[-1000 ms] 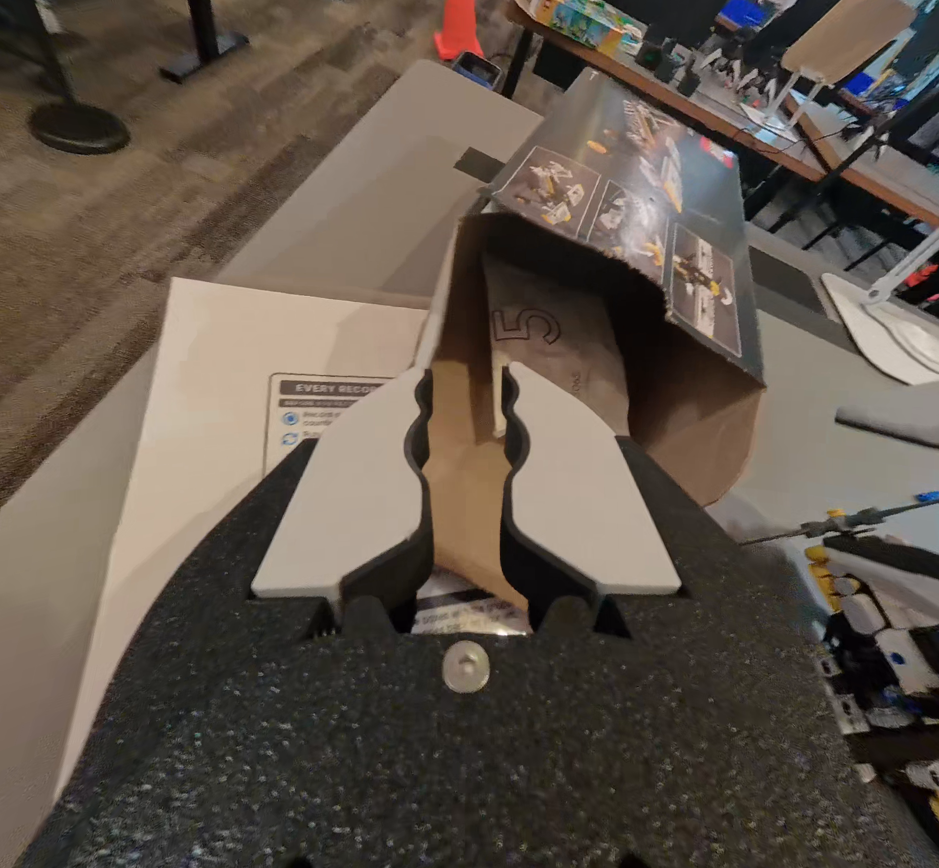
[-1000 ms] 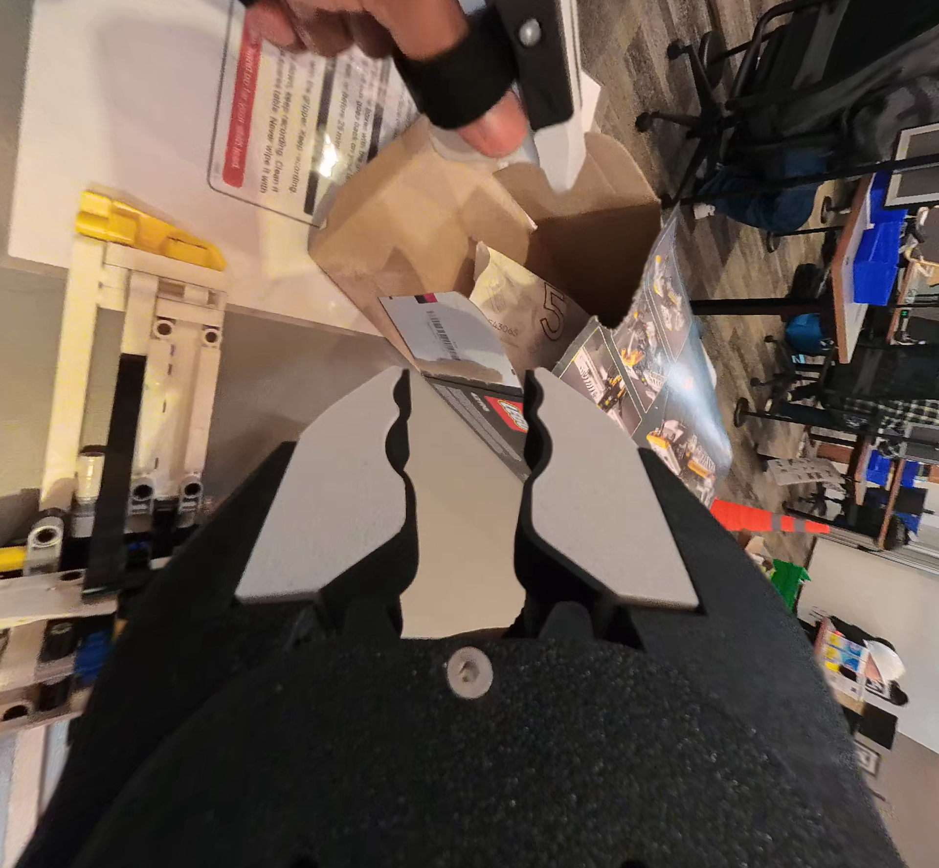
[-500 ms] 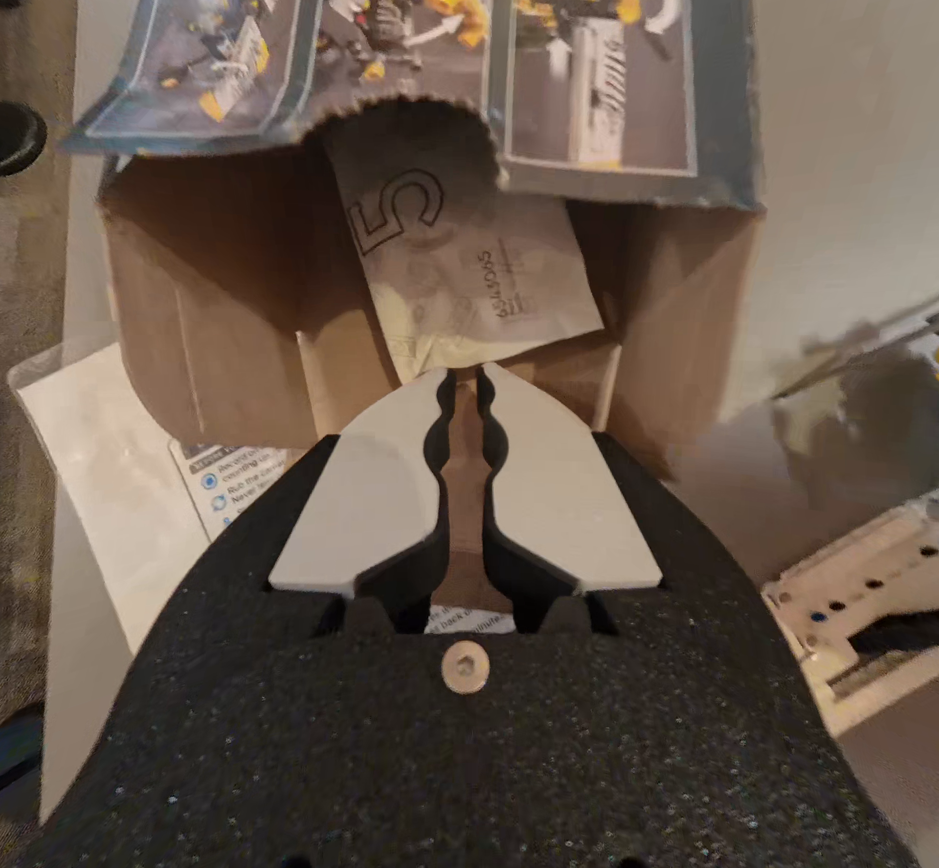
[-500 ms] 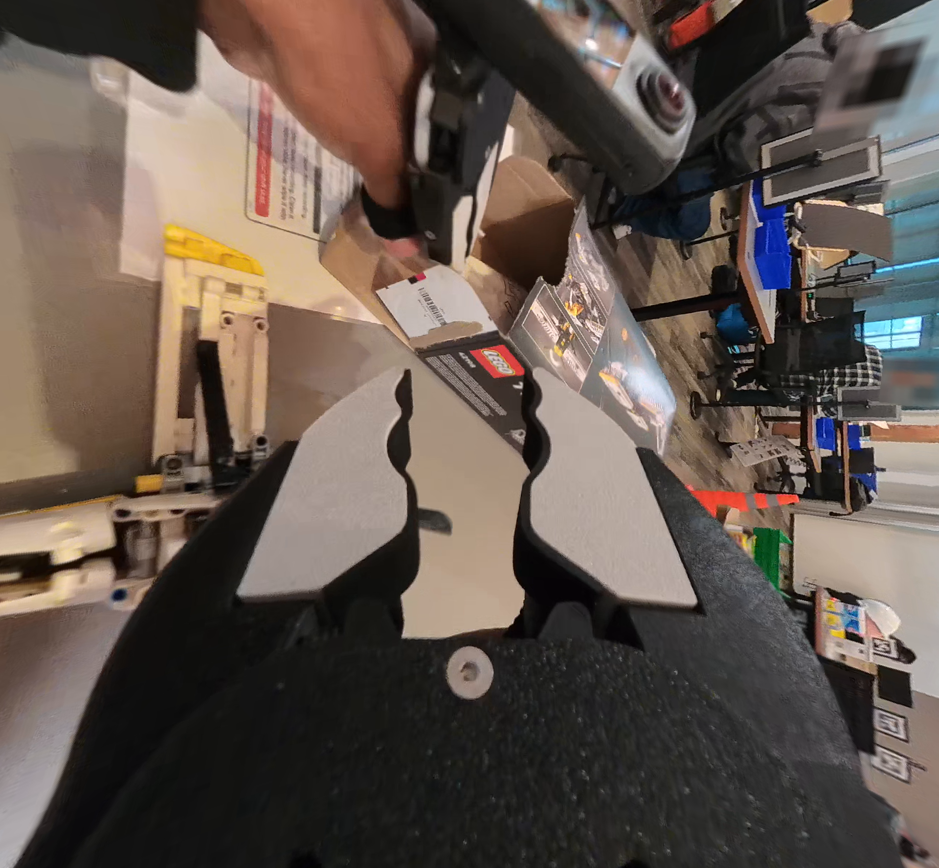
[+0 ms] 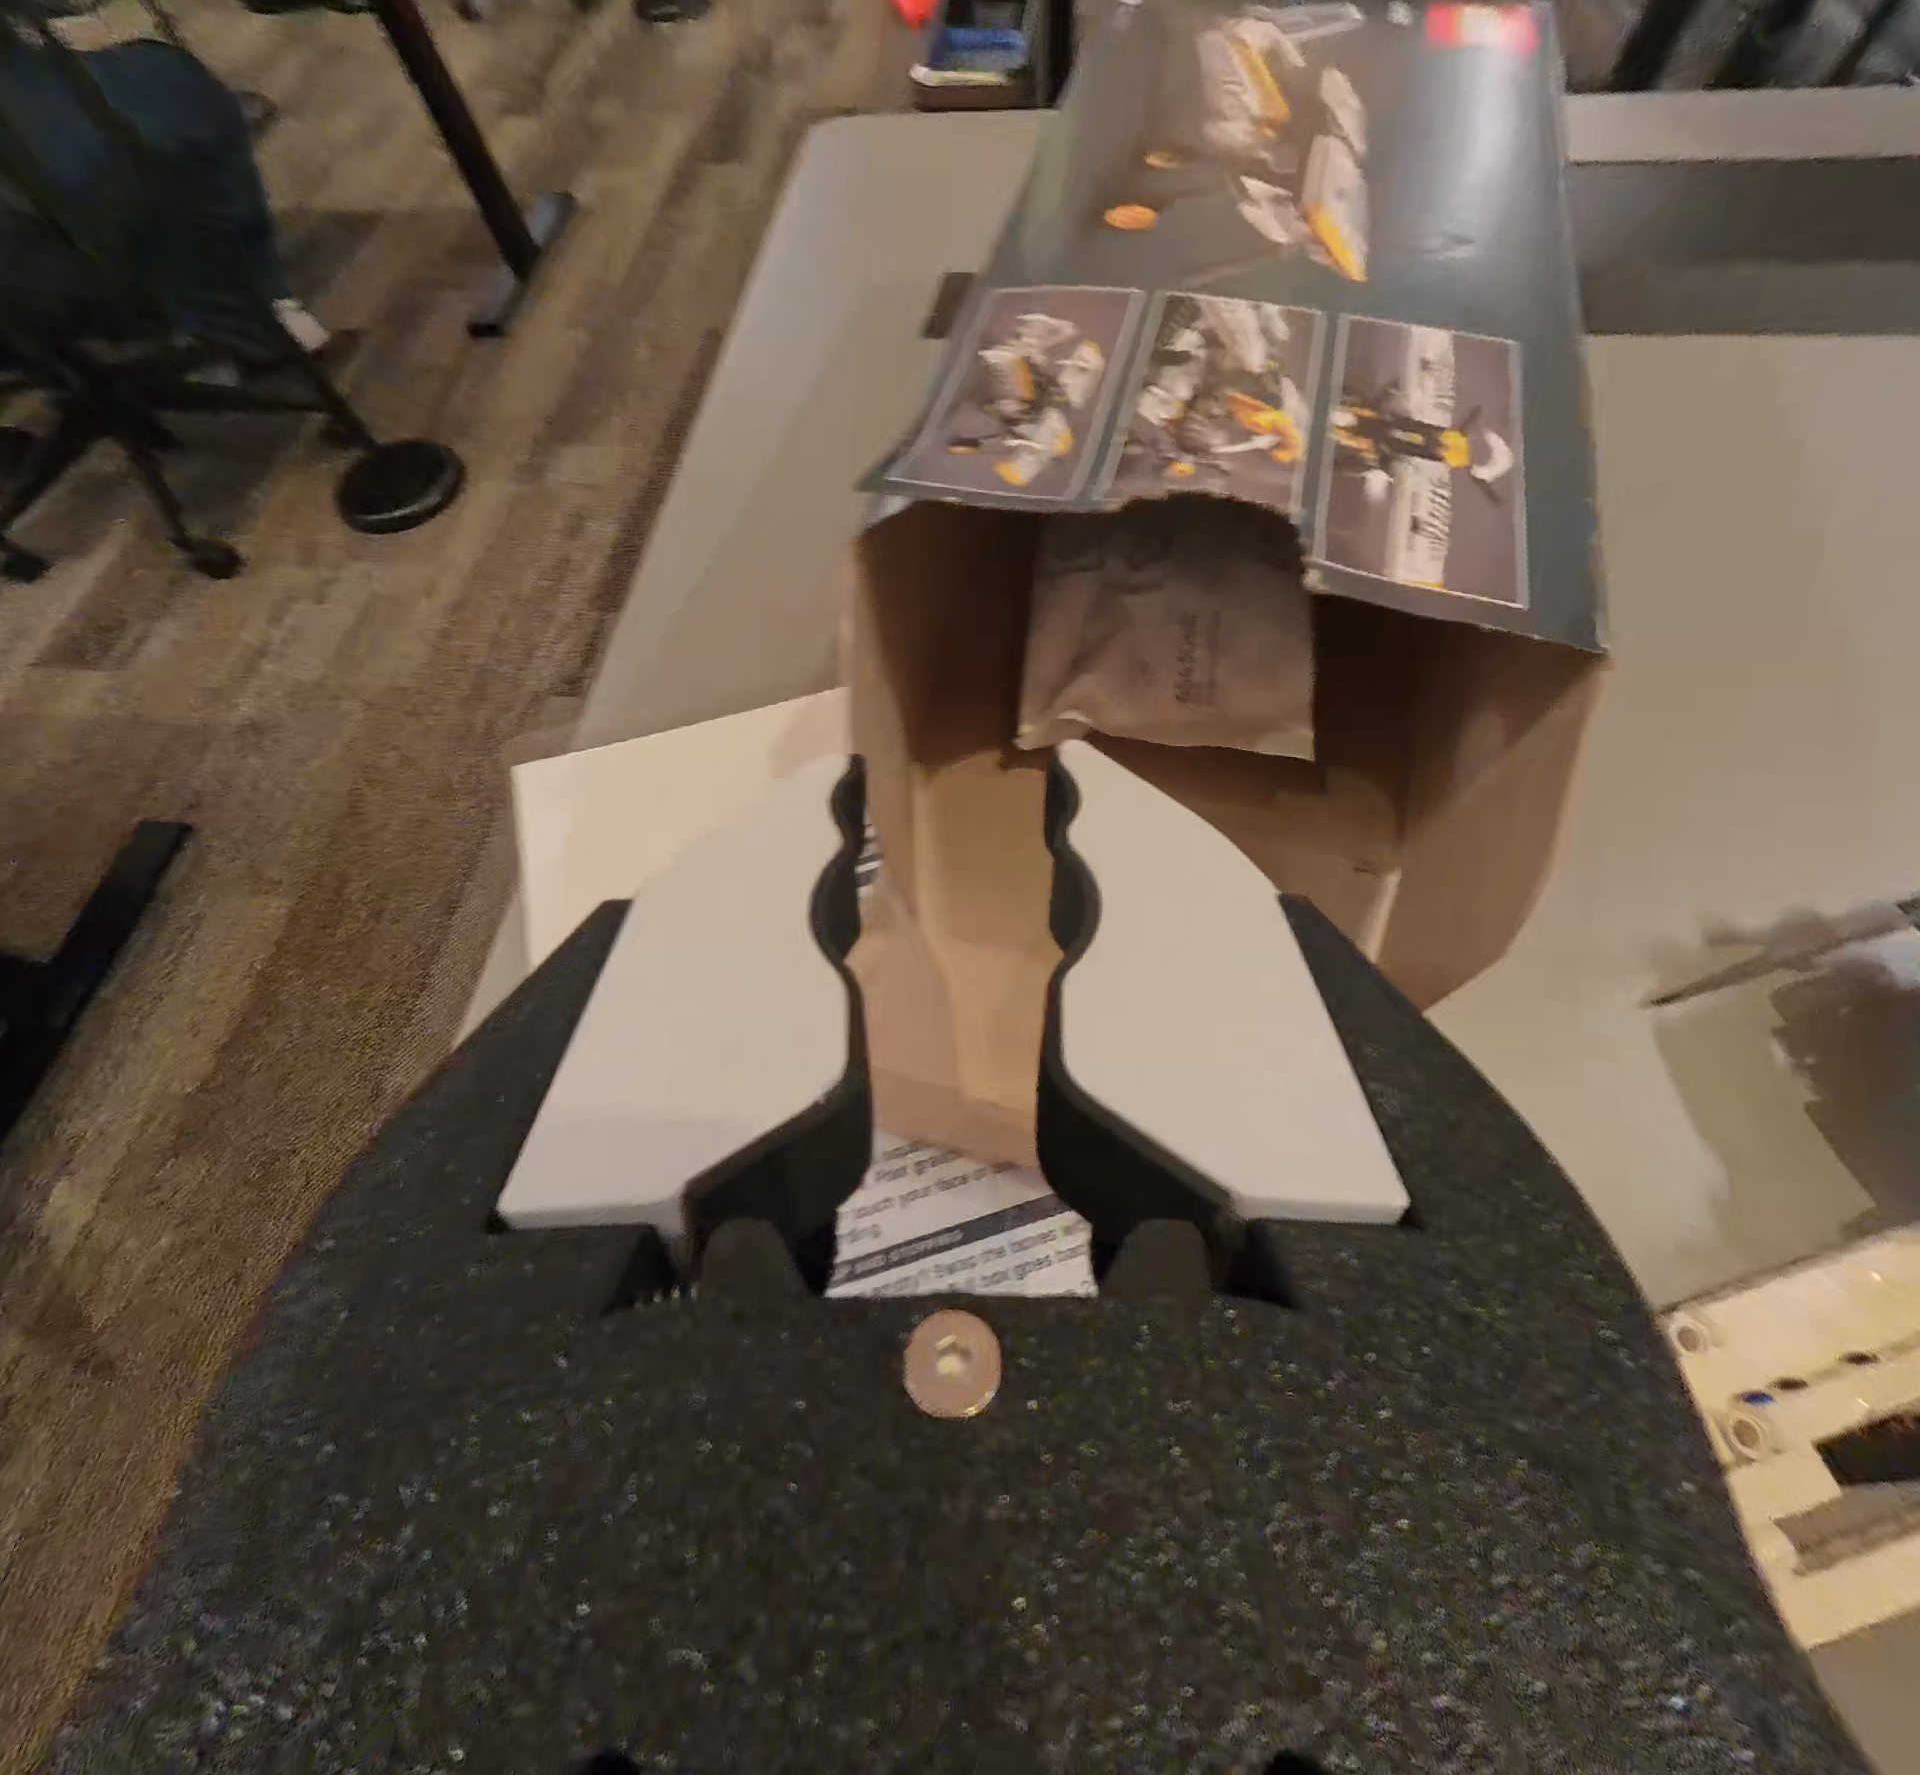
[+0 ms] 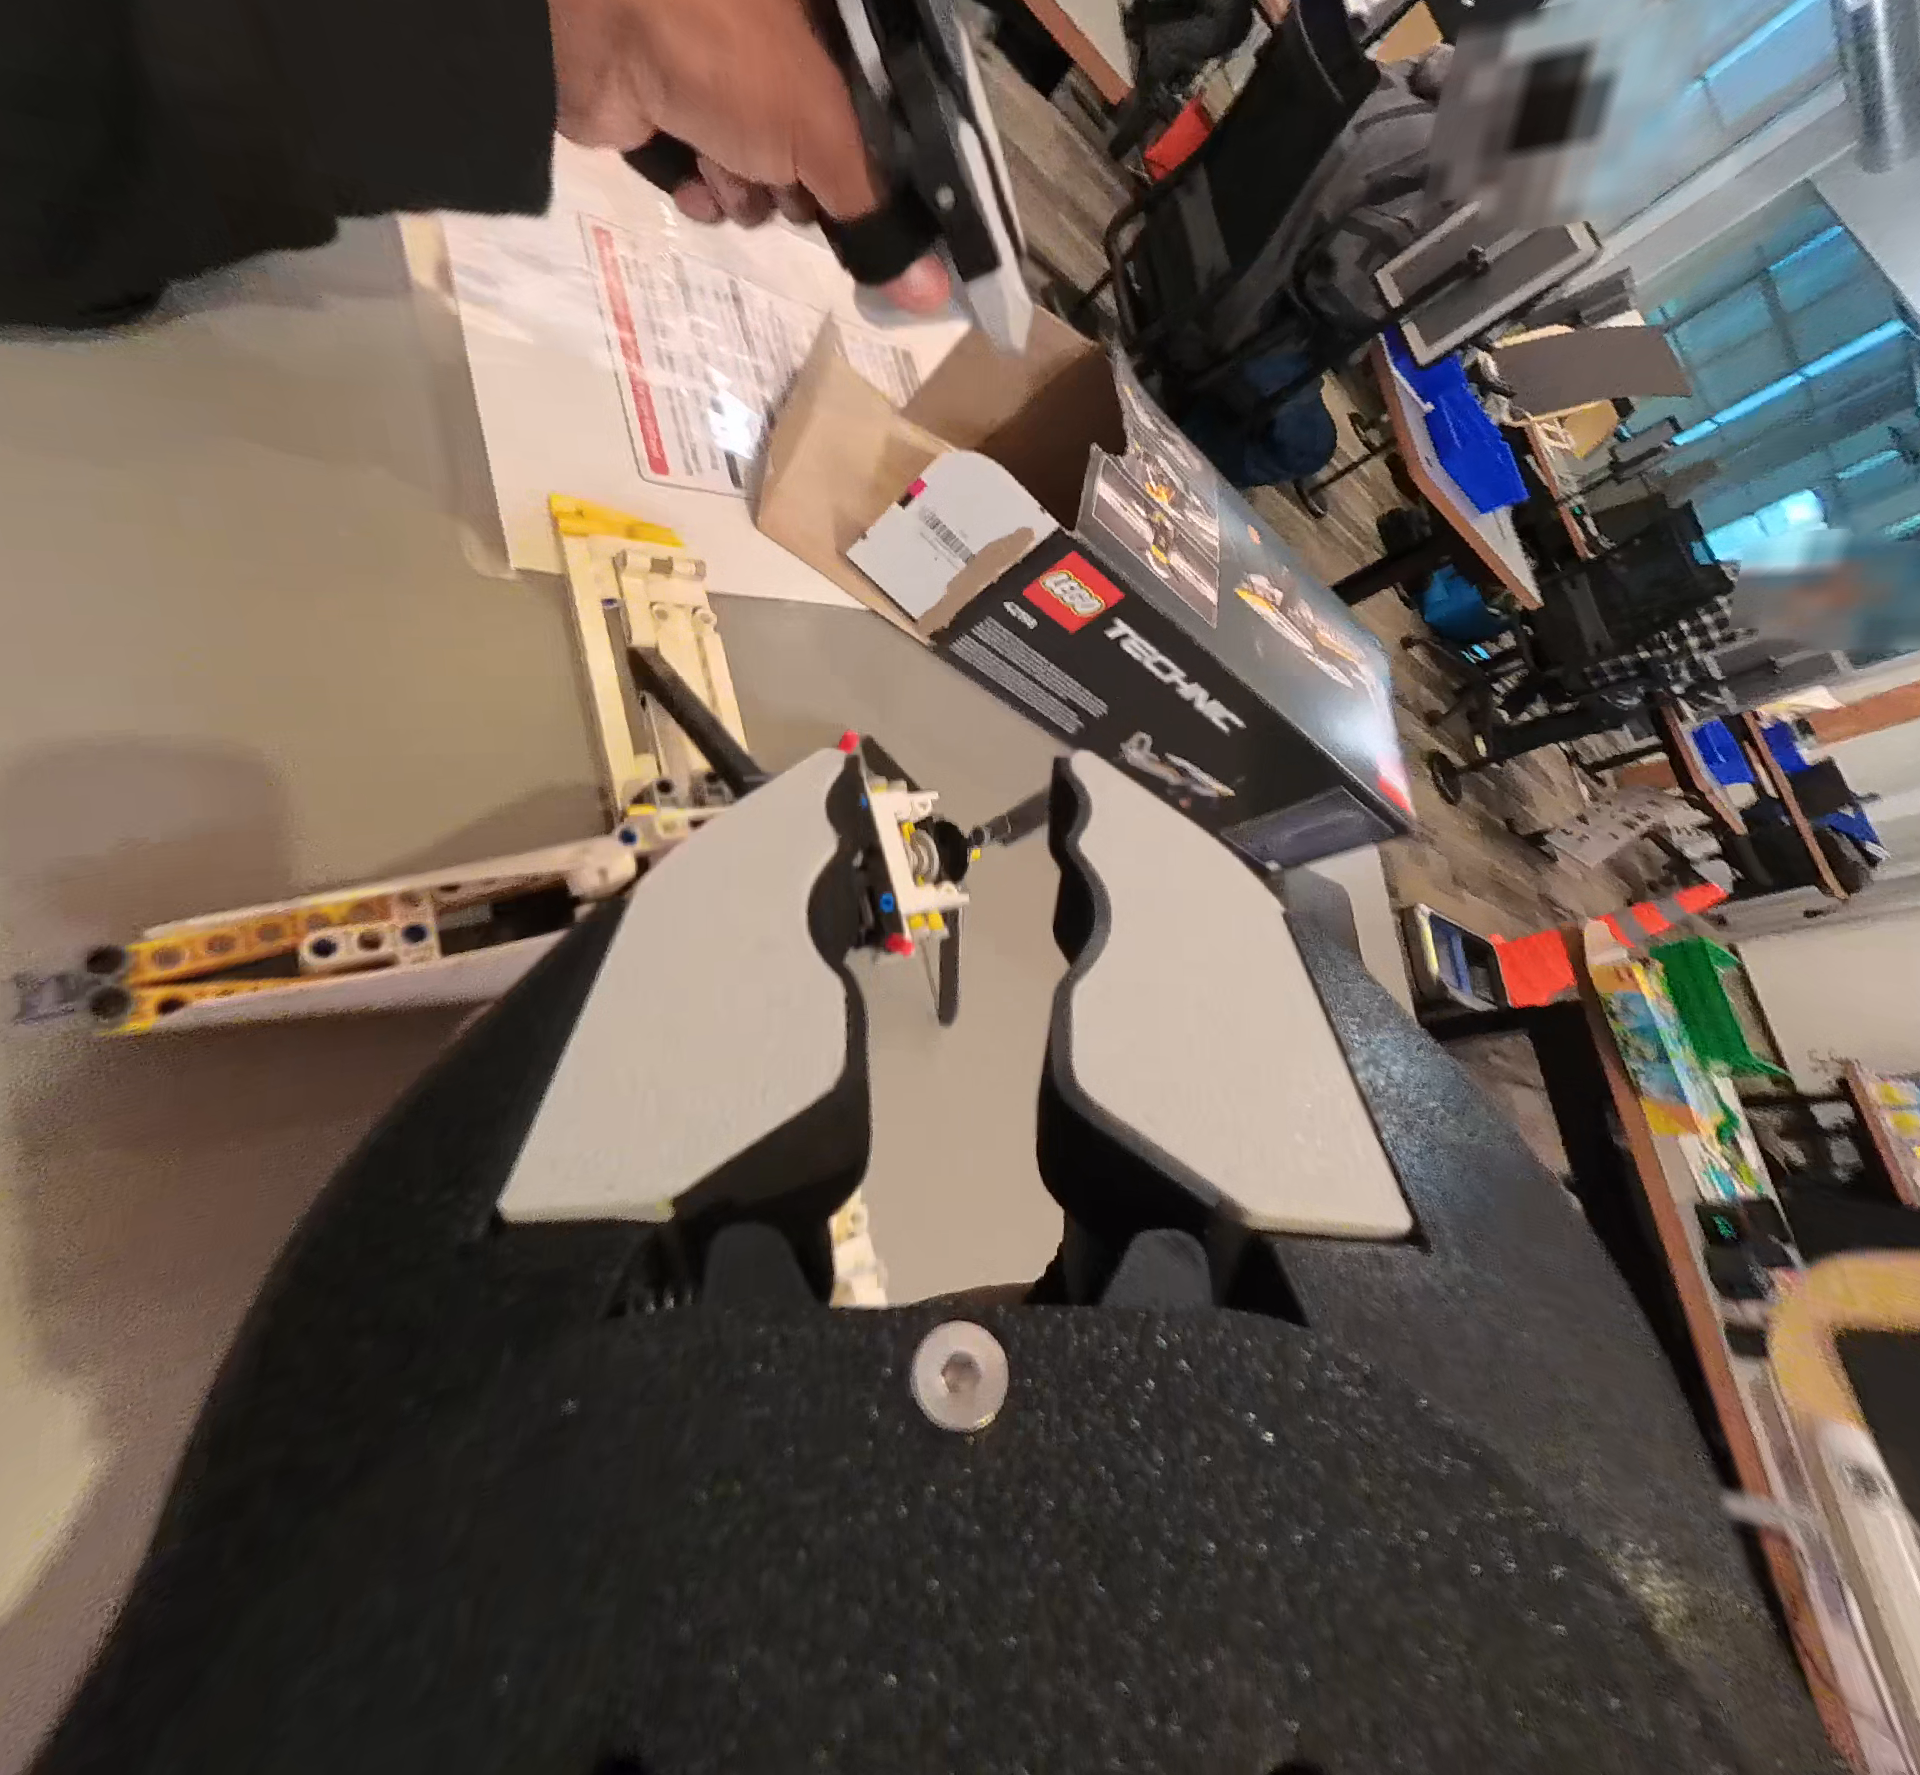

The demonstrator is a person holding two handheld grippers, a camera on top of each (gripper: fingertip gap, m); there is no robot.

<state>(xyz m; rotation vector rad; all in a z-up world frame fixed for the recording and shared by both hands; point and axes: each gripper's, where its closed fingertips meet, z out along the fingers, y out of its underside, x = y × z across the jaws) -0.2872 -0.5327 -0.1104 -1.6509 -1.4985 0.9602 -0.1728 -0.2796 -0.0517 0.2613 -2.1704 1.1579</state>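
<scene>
The open toy box [image 5: 1226, 437] lies on its side on the grey table [image 5: 1714, 790], its torn mouth facing the left tongs [image 5: 951, 790]. Those tongs stand spread apart just in front of the mouth, with a brown cardboard flap [image 5: 945, 977] of the box running between the fingers; the picture is blurred, but the pads do not seem to press on the flap, so the left tongs read as released. Inside the box, behind the flap, lies a pale paper bag [image 5: 1164, 665]. A white printed sheet [image 5: 644, 790] lies under the box mouth, to the left of the flap.

In the right wrist view the same box [image 6: 1174, 676] lies beyond the right tongs [image 6: 951, 790], and a hand [image 6: 707, 52] holds the other tongs over its open end. The right tongs are also spread and grip nothing. A white and yellow brick model [image 6: 644, 665] lies on the table beside the box; its small front end [image 6: 909, 852] sits between the right fingers, close to the left one, apart from the right one.
</scene>
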